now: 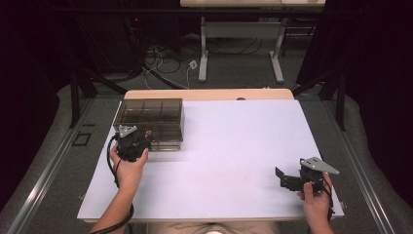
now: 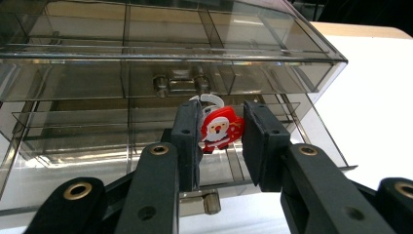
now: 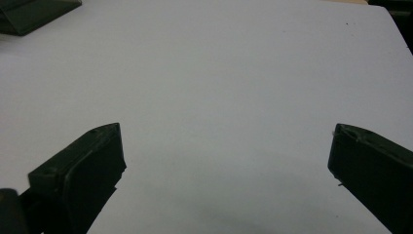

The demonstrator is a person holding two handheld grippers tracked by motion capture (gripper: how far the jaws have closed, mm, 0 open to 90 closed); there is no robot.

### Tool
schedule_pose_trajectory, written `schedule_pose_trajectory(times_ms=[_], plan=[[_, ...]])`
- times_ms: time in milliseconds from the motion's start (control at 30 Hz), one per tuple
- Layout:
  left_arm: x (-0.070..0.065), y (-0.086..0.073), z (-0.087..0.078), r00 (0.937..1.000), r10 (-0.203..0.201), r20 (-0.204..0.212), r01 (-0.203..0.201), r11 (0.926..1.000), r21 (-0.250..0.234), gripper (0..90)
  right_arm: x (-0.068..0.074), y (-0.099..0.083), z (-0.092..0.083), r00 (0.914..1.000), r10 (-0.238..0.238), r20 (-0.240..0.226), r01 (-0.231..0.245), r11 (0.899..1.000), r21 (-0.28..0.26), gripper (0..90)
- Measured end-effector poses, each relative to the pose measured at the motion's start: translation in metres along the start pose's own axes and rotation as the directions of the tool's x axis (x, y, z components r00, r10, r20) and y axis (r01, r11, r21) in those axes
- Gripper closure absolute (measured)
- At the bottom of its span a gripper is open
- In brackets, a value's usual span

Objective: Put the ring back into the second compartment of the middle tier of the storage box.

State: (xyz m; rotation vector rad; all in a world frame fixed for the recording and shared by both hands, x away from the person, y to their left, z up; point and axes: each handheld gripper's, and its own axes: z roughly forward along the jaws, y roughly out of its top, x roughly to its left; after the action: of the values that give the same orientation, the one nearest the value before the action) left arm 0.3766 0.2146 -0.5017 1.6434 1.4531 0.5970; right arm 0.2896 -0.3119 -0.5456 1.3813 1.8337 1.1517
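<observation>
Evenly lit from above across the white table [image 1: 234, 161]; dark and murky beyond its far edge and at both sides. Soft, grainy in the high view. Pale glare streaks along the clear plastic organizer box [image 2: 170, 53]. Dim, perhaps slightly out of focus, in the right gripper view, faint shadow near the bottom.

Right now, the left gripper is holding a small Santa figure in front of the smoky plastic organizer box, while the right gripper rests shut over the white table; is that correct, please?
Not quite: the right gripper is open, its jaws standing wide apart over the bare white table, as the right gripper view shows. The rest holds: the left gripper does hold the Santa figure before the organizer box.
</observation>
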Motion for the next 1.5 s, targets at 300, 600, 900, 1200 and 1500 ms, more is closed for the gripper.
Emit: schedule_pose_trajectory(times_ms=[300, 600, 900, 1200, 1500], plan=[[0.005, -0.005, 0.007, 1.0000, -0.006, -0.007, 0.006, 1.0000, 0.005, 68.1, 0.001, 0.000, 0.001, 1.0000, 0.004, -0.001, -0.004, 1.000, 0.004, 0.0], [0.007, -0.008, 0.012, 0.9997, 0.000, -0.024, 0.001, 0.9998, 0.018, 68.1, 0.001, -0.001, 0.001, 1.0000, 0.010, 0.000, -0.010, 1.000, -0.005, 0.0], [0.012, -0.009, 0.014, 0.9992, -0.001, -0.040, 0.002, 0.9998, 0.020, 68.0, 0.002, -0.002, 0.001, 0.9999, 0.013, 0.000, -0.013, 1.000, -0.005, 0.0], [0.013, -0.010, 0.015, 0.9990, -0.010, -0.045, 0.011, 0.9997, 0.023, 67.6, 0.001, -0.001, 0.000, 1.0000, 0.008, -0.002, -0.008, 1.000, 0.007, 0.0], [0.014, -0.010, 0.014, 0.9989, -0.019, -0.042, 0.019, 0.9998, 0.002, 58.7, 0.001, -0.001, 0.001, 1.0000, 0.009, -0.001, -0.009, 1.000, -0.009, 0.0]])
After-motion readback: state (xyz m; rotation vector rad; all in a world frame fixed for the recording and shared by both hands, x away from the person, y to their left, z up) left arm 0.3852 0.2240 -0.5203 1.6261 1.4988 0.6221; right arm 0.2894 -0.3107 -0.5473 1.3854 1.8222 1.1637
